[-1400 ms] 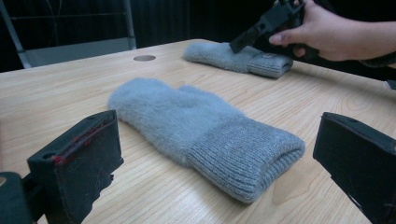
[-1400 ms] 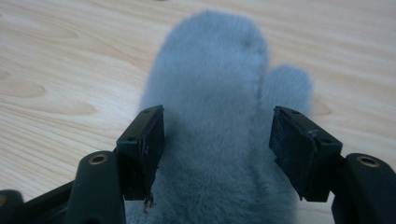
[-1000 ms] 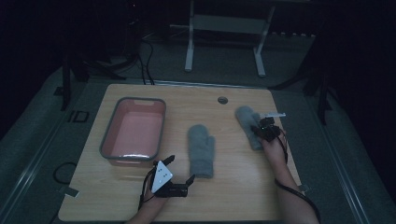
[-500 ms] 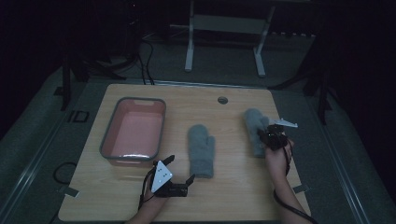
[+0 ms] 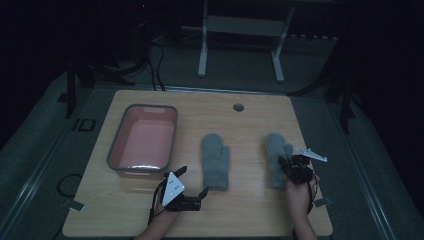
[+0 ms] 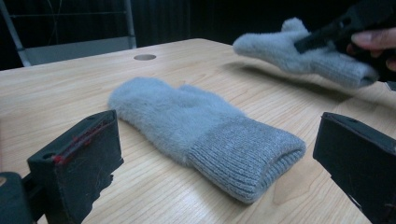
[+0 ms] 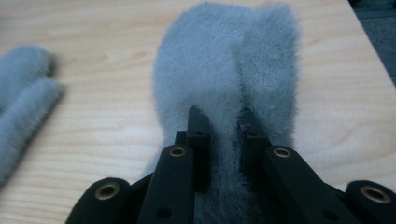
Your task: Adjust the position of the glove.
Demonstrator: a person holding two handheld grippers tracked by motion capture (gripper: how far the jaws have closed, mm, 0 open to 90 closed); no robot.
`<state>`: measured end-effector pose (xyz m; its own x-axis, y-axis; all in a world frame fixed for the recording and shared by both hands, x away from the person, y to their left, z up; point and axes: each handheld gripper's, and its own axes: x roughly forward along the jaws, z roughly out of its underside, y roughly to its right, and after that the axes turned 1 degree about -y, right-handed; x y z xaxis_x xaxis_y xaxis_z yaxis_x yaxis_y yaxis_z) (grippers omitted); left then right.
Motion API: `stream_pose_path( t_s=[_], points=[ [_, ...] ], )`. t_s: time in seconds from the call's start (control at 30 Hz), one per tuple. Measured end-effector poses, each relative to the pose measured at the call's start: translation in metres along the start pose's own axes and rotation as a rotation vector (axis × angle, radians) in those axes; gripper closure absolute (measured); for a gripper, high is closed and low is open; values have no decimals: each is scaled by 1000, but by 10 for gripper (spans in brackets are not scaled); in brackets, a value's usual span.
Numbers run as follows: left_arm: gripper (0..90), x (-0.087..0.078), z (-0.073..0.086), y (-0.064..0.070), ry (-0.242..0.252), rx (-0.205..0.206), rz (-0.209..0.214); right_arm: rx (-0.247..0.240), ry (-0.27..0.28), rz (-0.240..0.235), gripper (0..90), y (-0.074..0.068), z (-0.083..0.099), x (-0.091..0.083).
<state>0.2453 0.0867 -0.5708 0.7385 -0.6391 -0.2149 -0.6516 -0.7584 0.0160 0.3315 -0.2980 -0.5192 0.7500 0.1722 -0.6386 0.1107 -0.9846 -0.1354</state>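
The room around us is dark, and only the pale wooden desk [image 5: 250,115] catches light, with a pink tub [image 5: 143,141] on its left half. Our right tool [image 7: 219,122] is clamped on the right mitten [image 7: 229,65], its jaws pinching a ridge of fleece near the cuff; in the left gripper view that mitten [image 6: 299,53] looks lifted a little off the wood, though we cannot be sure it is fully clear. Its long axis runs straight away from the right tool, fingertips pointing toward the far edge of the desk. The left mitten [image 5: 215,160] lies flat mid-desk, cuff toward us and fingertips away. Our left tool [image 5: 191,184] rests low with its jaws wide apart, just beside that cuff [image 6: 245,161] and to its left. We judge the next move turns on this: the cuff lies ahead and slightly right of the left tool, between its open jaws as its own camera sees it, so the left hand is the nearer one.
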Motion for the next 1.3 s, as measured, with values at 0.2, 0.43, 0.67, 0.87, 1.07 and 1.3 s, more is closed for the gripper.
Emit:
stream_pose_path(
  t_s=[0.2, 0.43, 0.67, 0.87, 1.07, 1.3],
  points=[
    [14, 0, 0, 0, -3, 1, -1, -12, -54, 21, 703, -1, 16, 18],
    [13, 0, 0, 0, 1, 3, -1, -128, -52, 34, 452, -9, 23, 26],
    [13, 0, 0, 0, 1, 1, 0, -112, -35, -30, 426, -2, 11, 13],
    [14, 0, 0, 0, 1, 1, 0, -227, -37, -63, 418, 8, 2, 7],
    [13, 0, 0, 0, 0, -3, -1, -286, -59, -82, 435, 13, -1, 12],
    [14, 0, 0, -1, 1, -9, 2, -309, -91, -83, 524, 15, 7, 31]
  ],
)
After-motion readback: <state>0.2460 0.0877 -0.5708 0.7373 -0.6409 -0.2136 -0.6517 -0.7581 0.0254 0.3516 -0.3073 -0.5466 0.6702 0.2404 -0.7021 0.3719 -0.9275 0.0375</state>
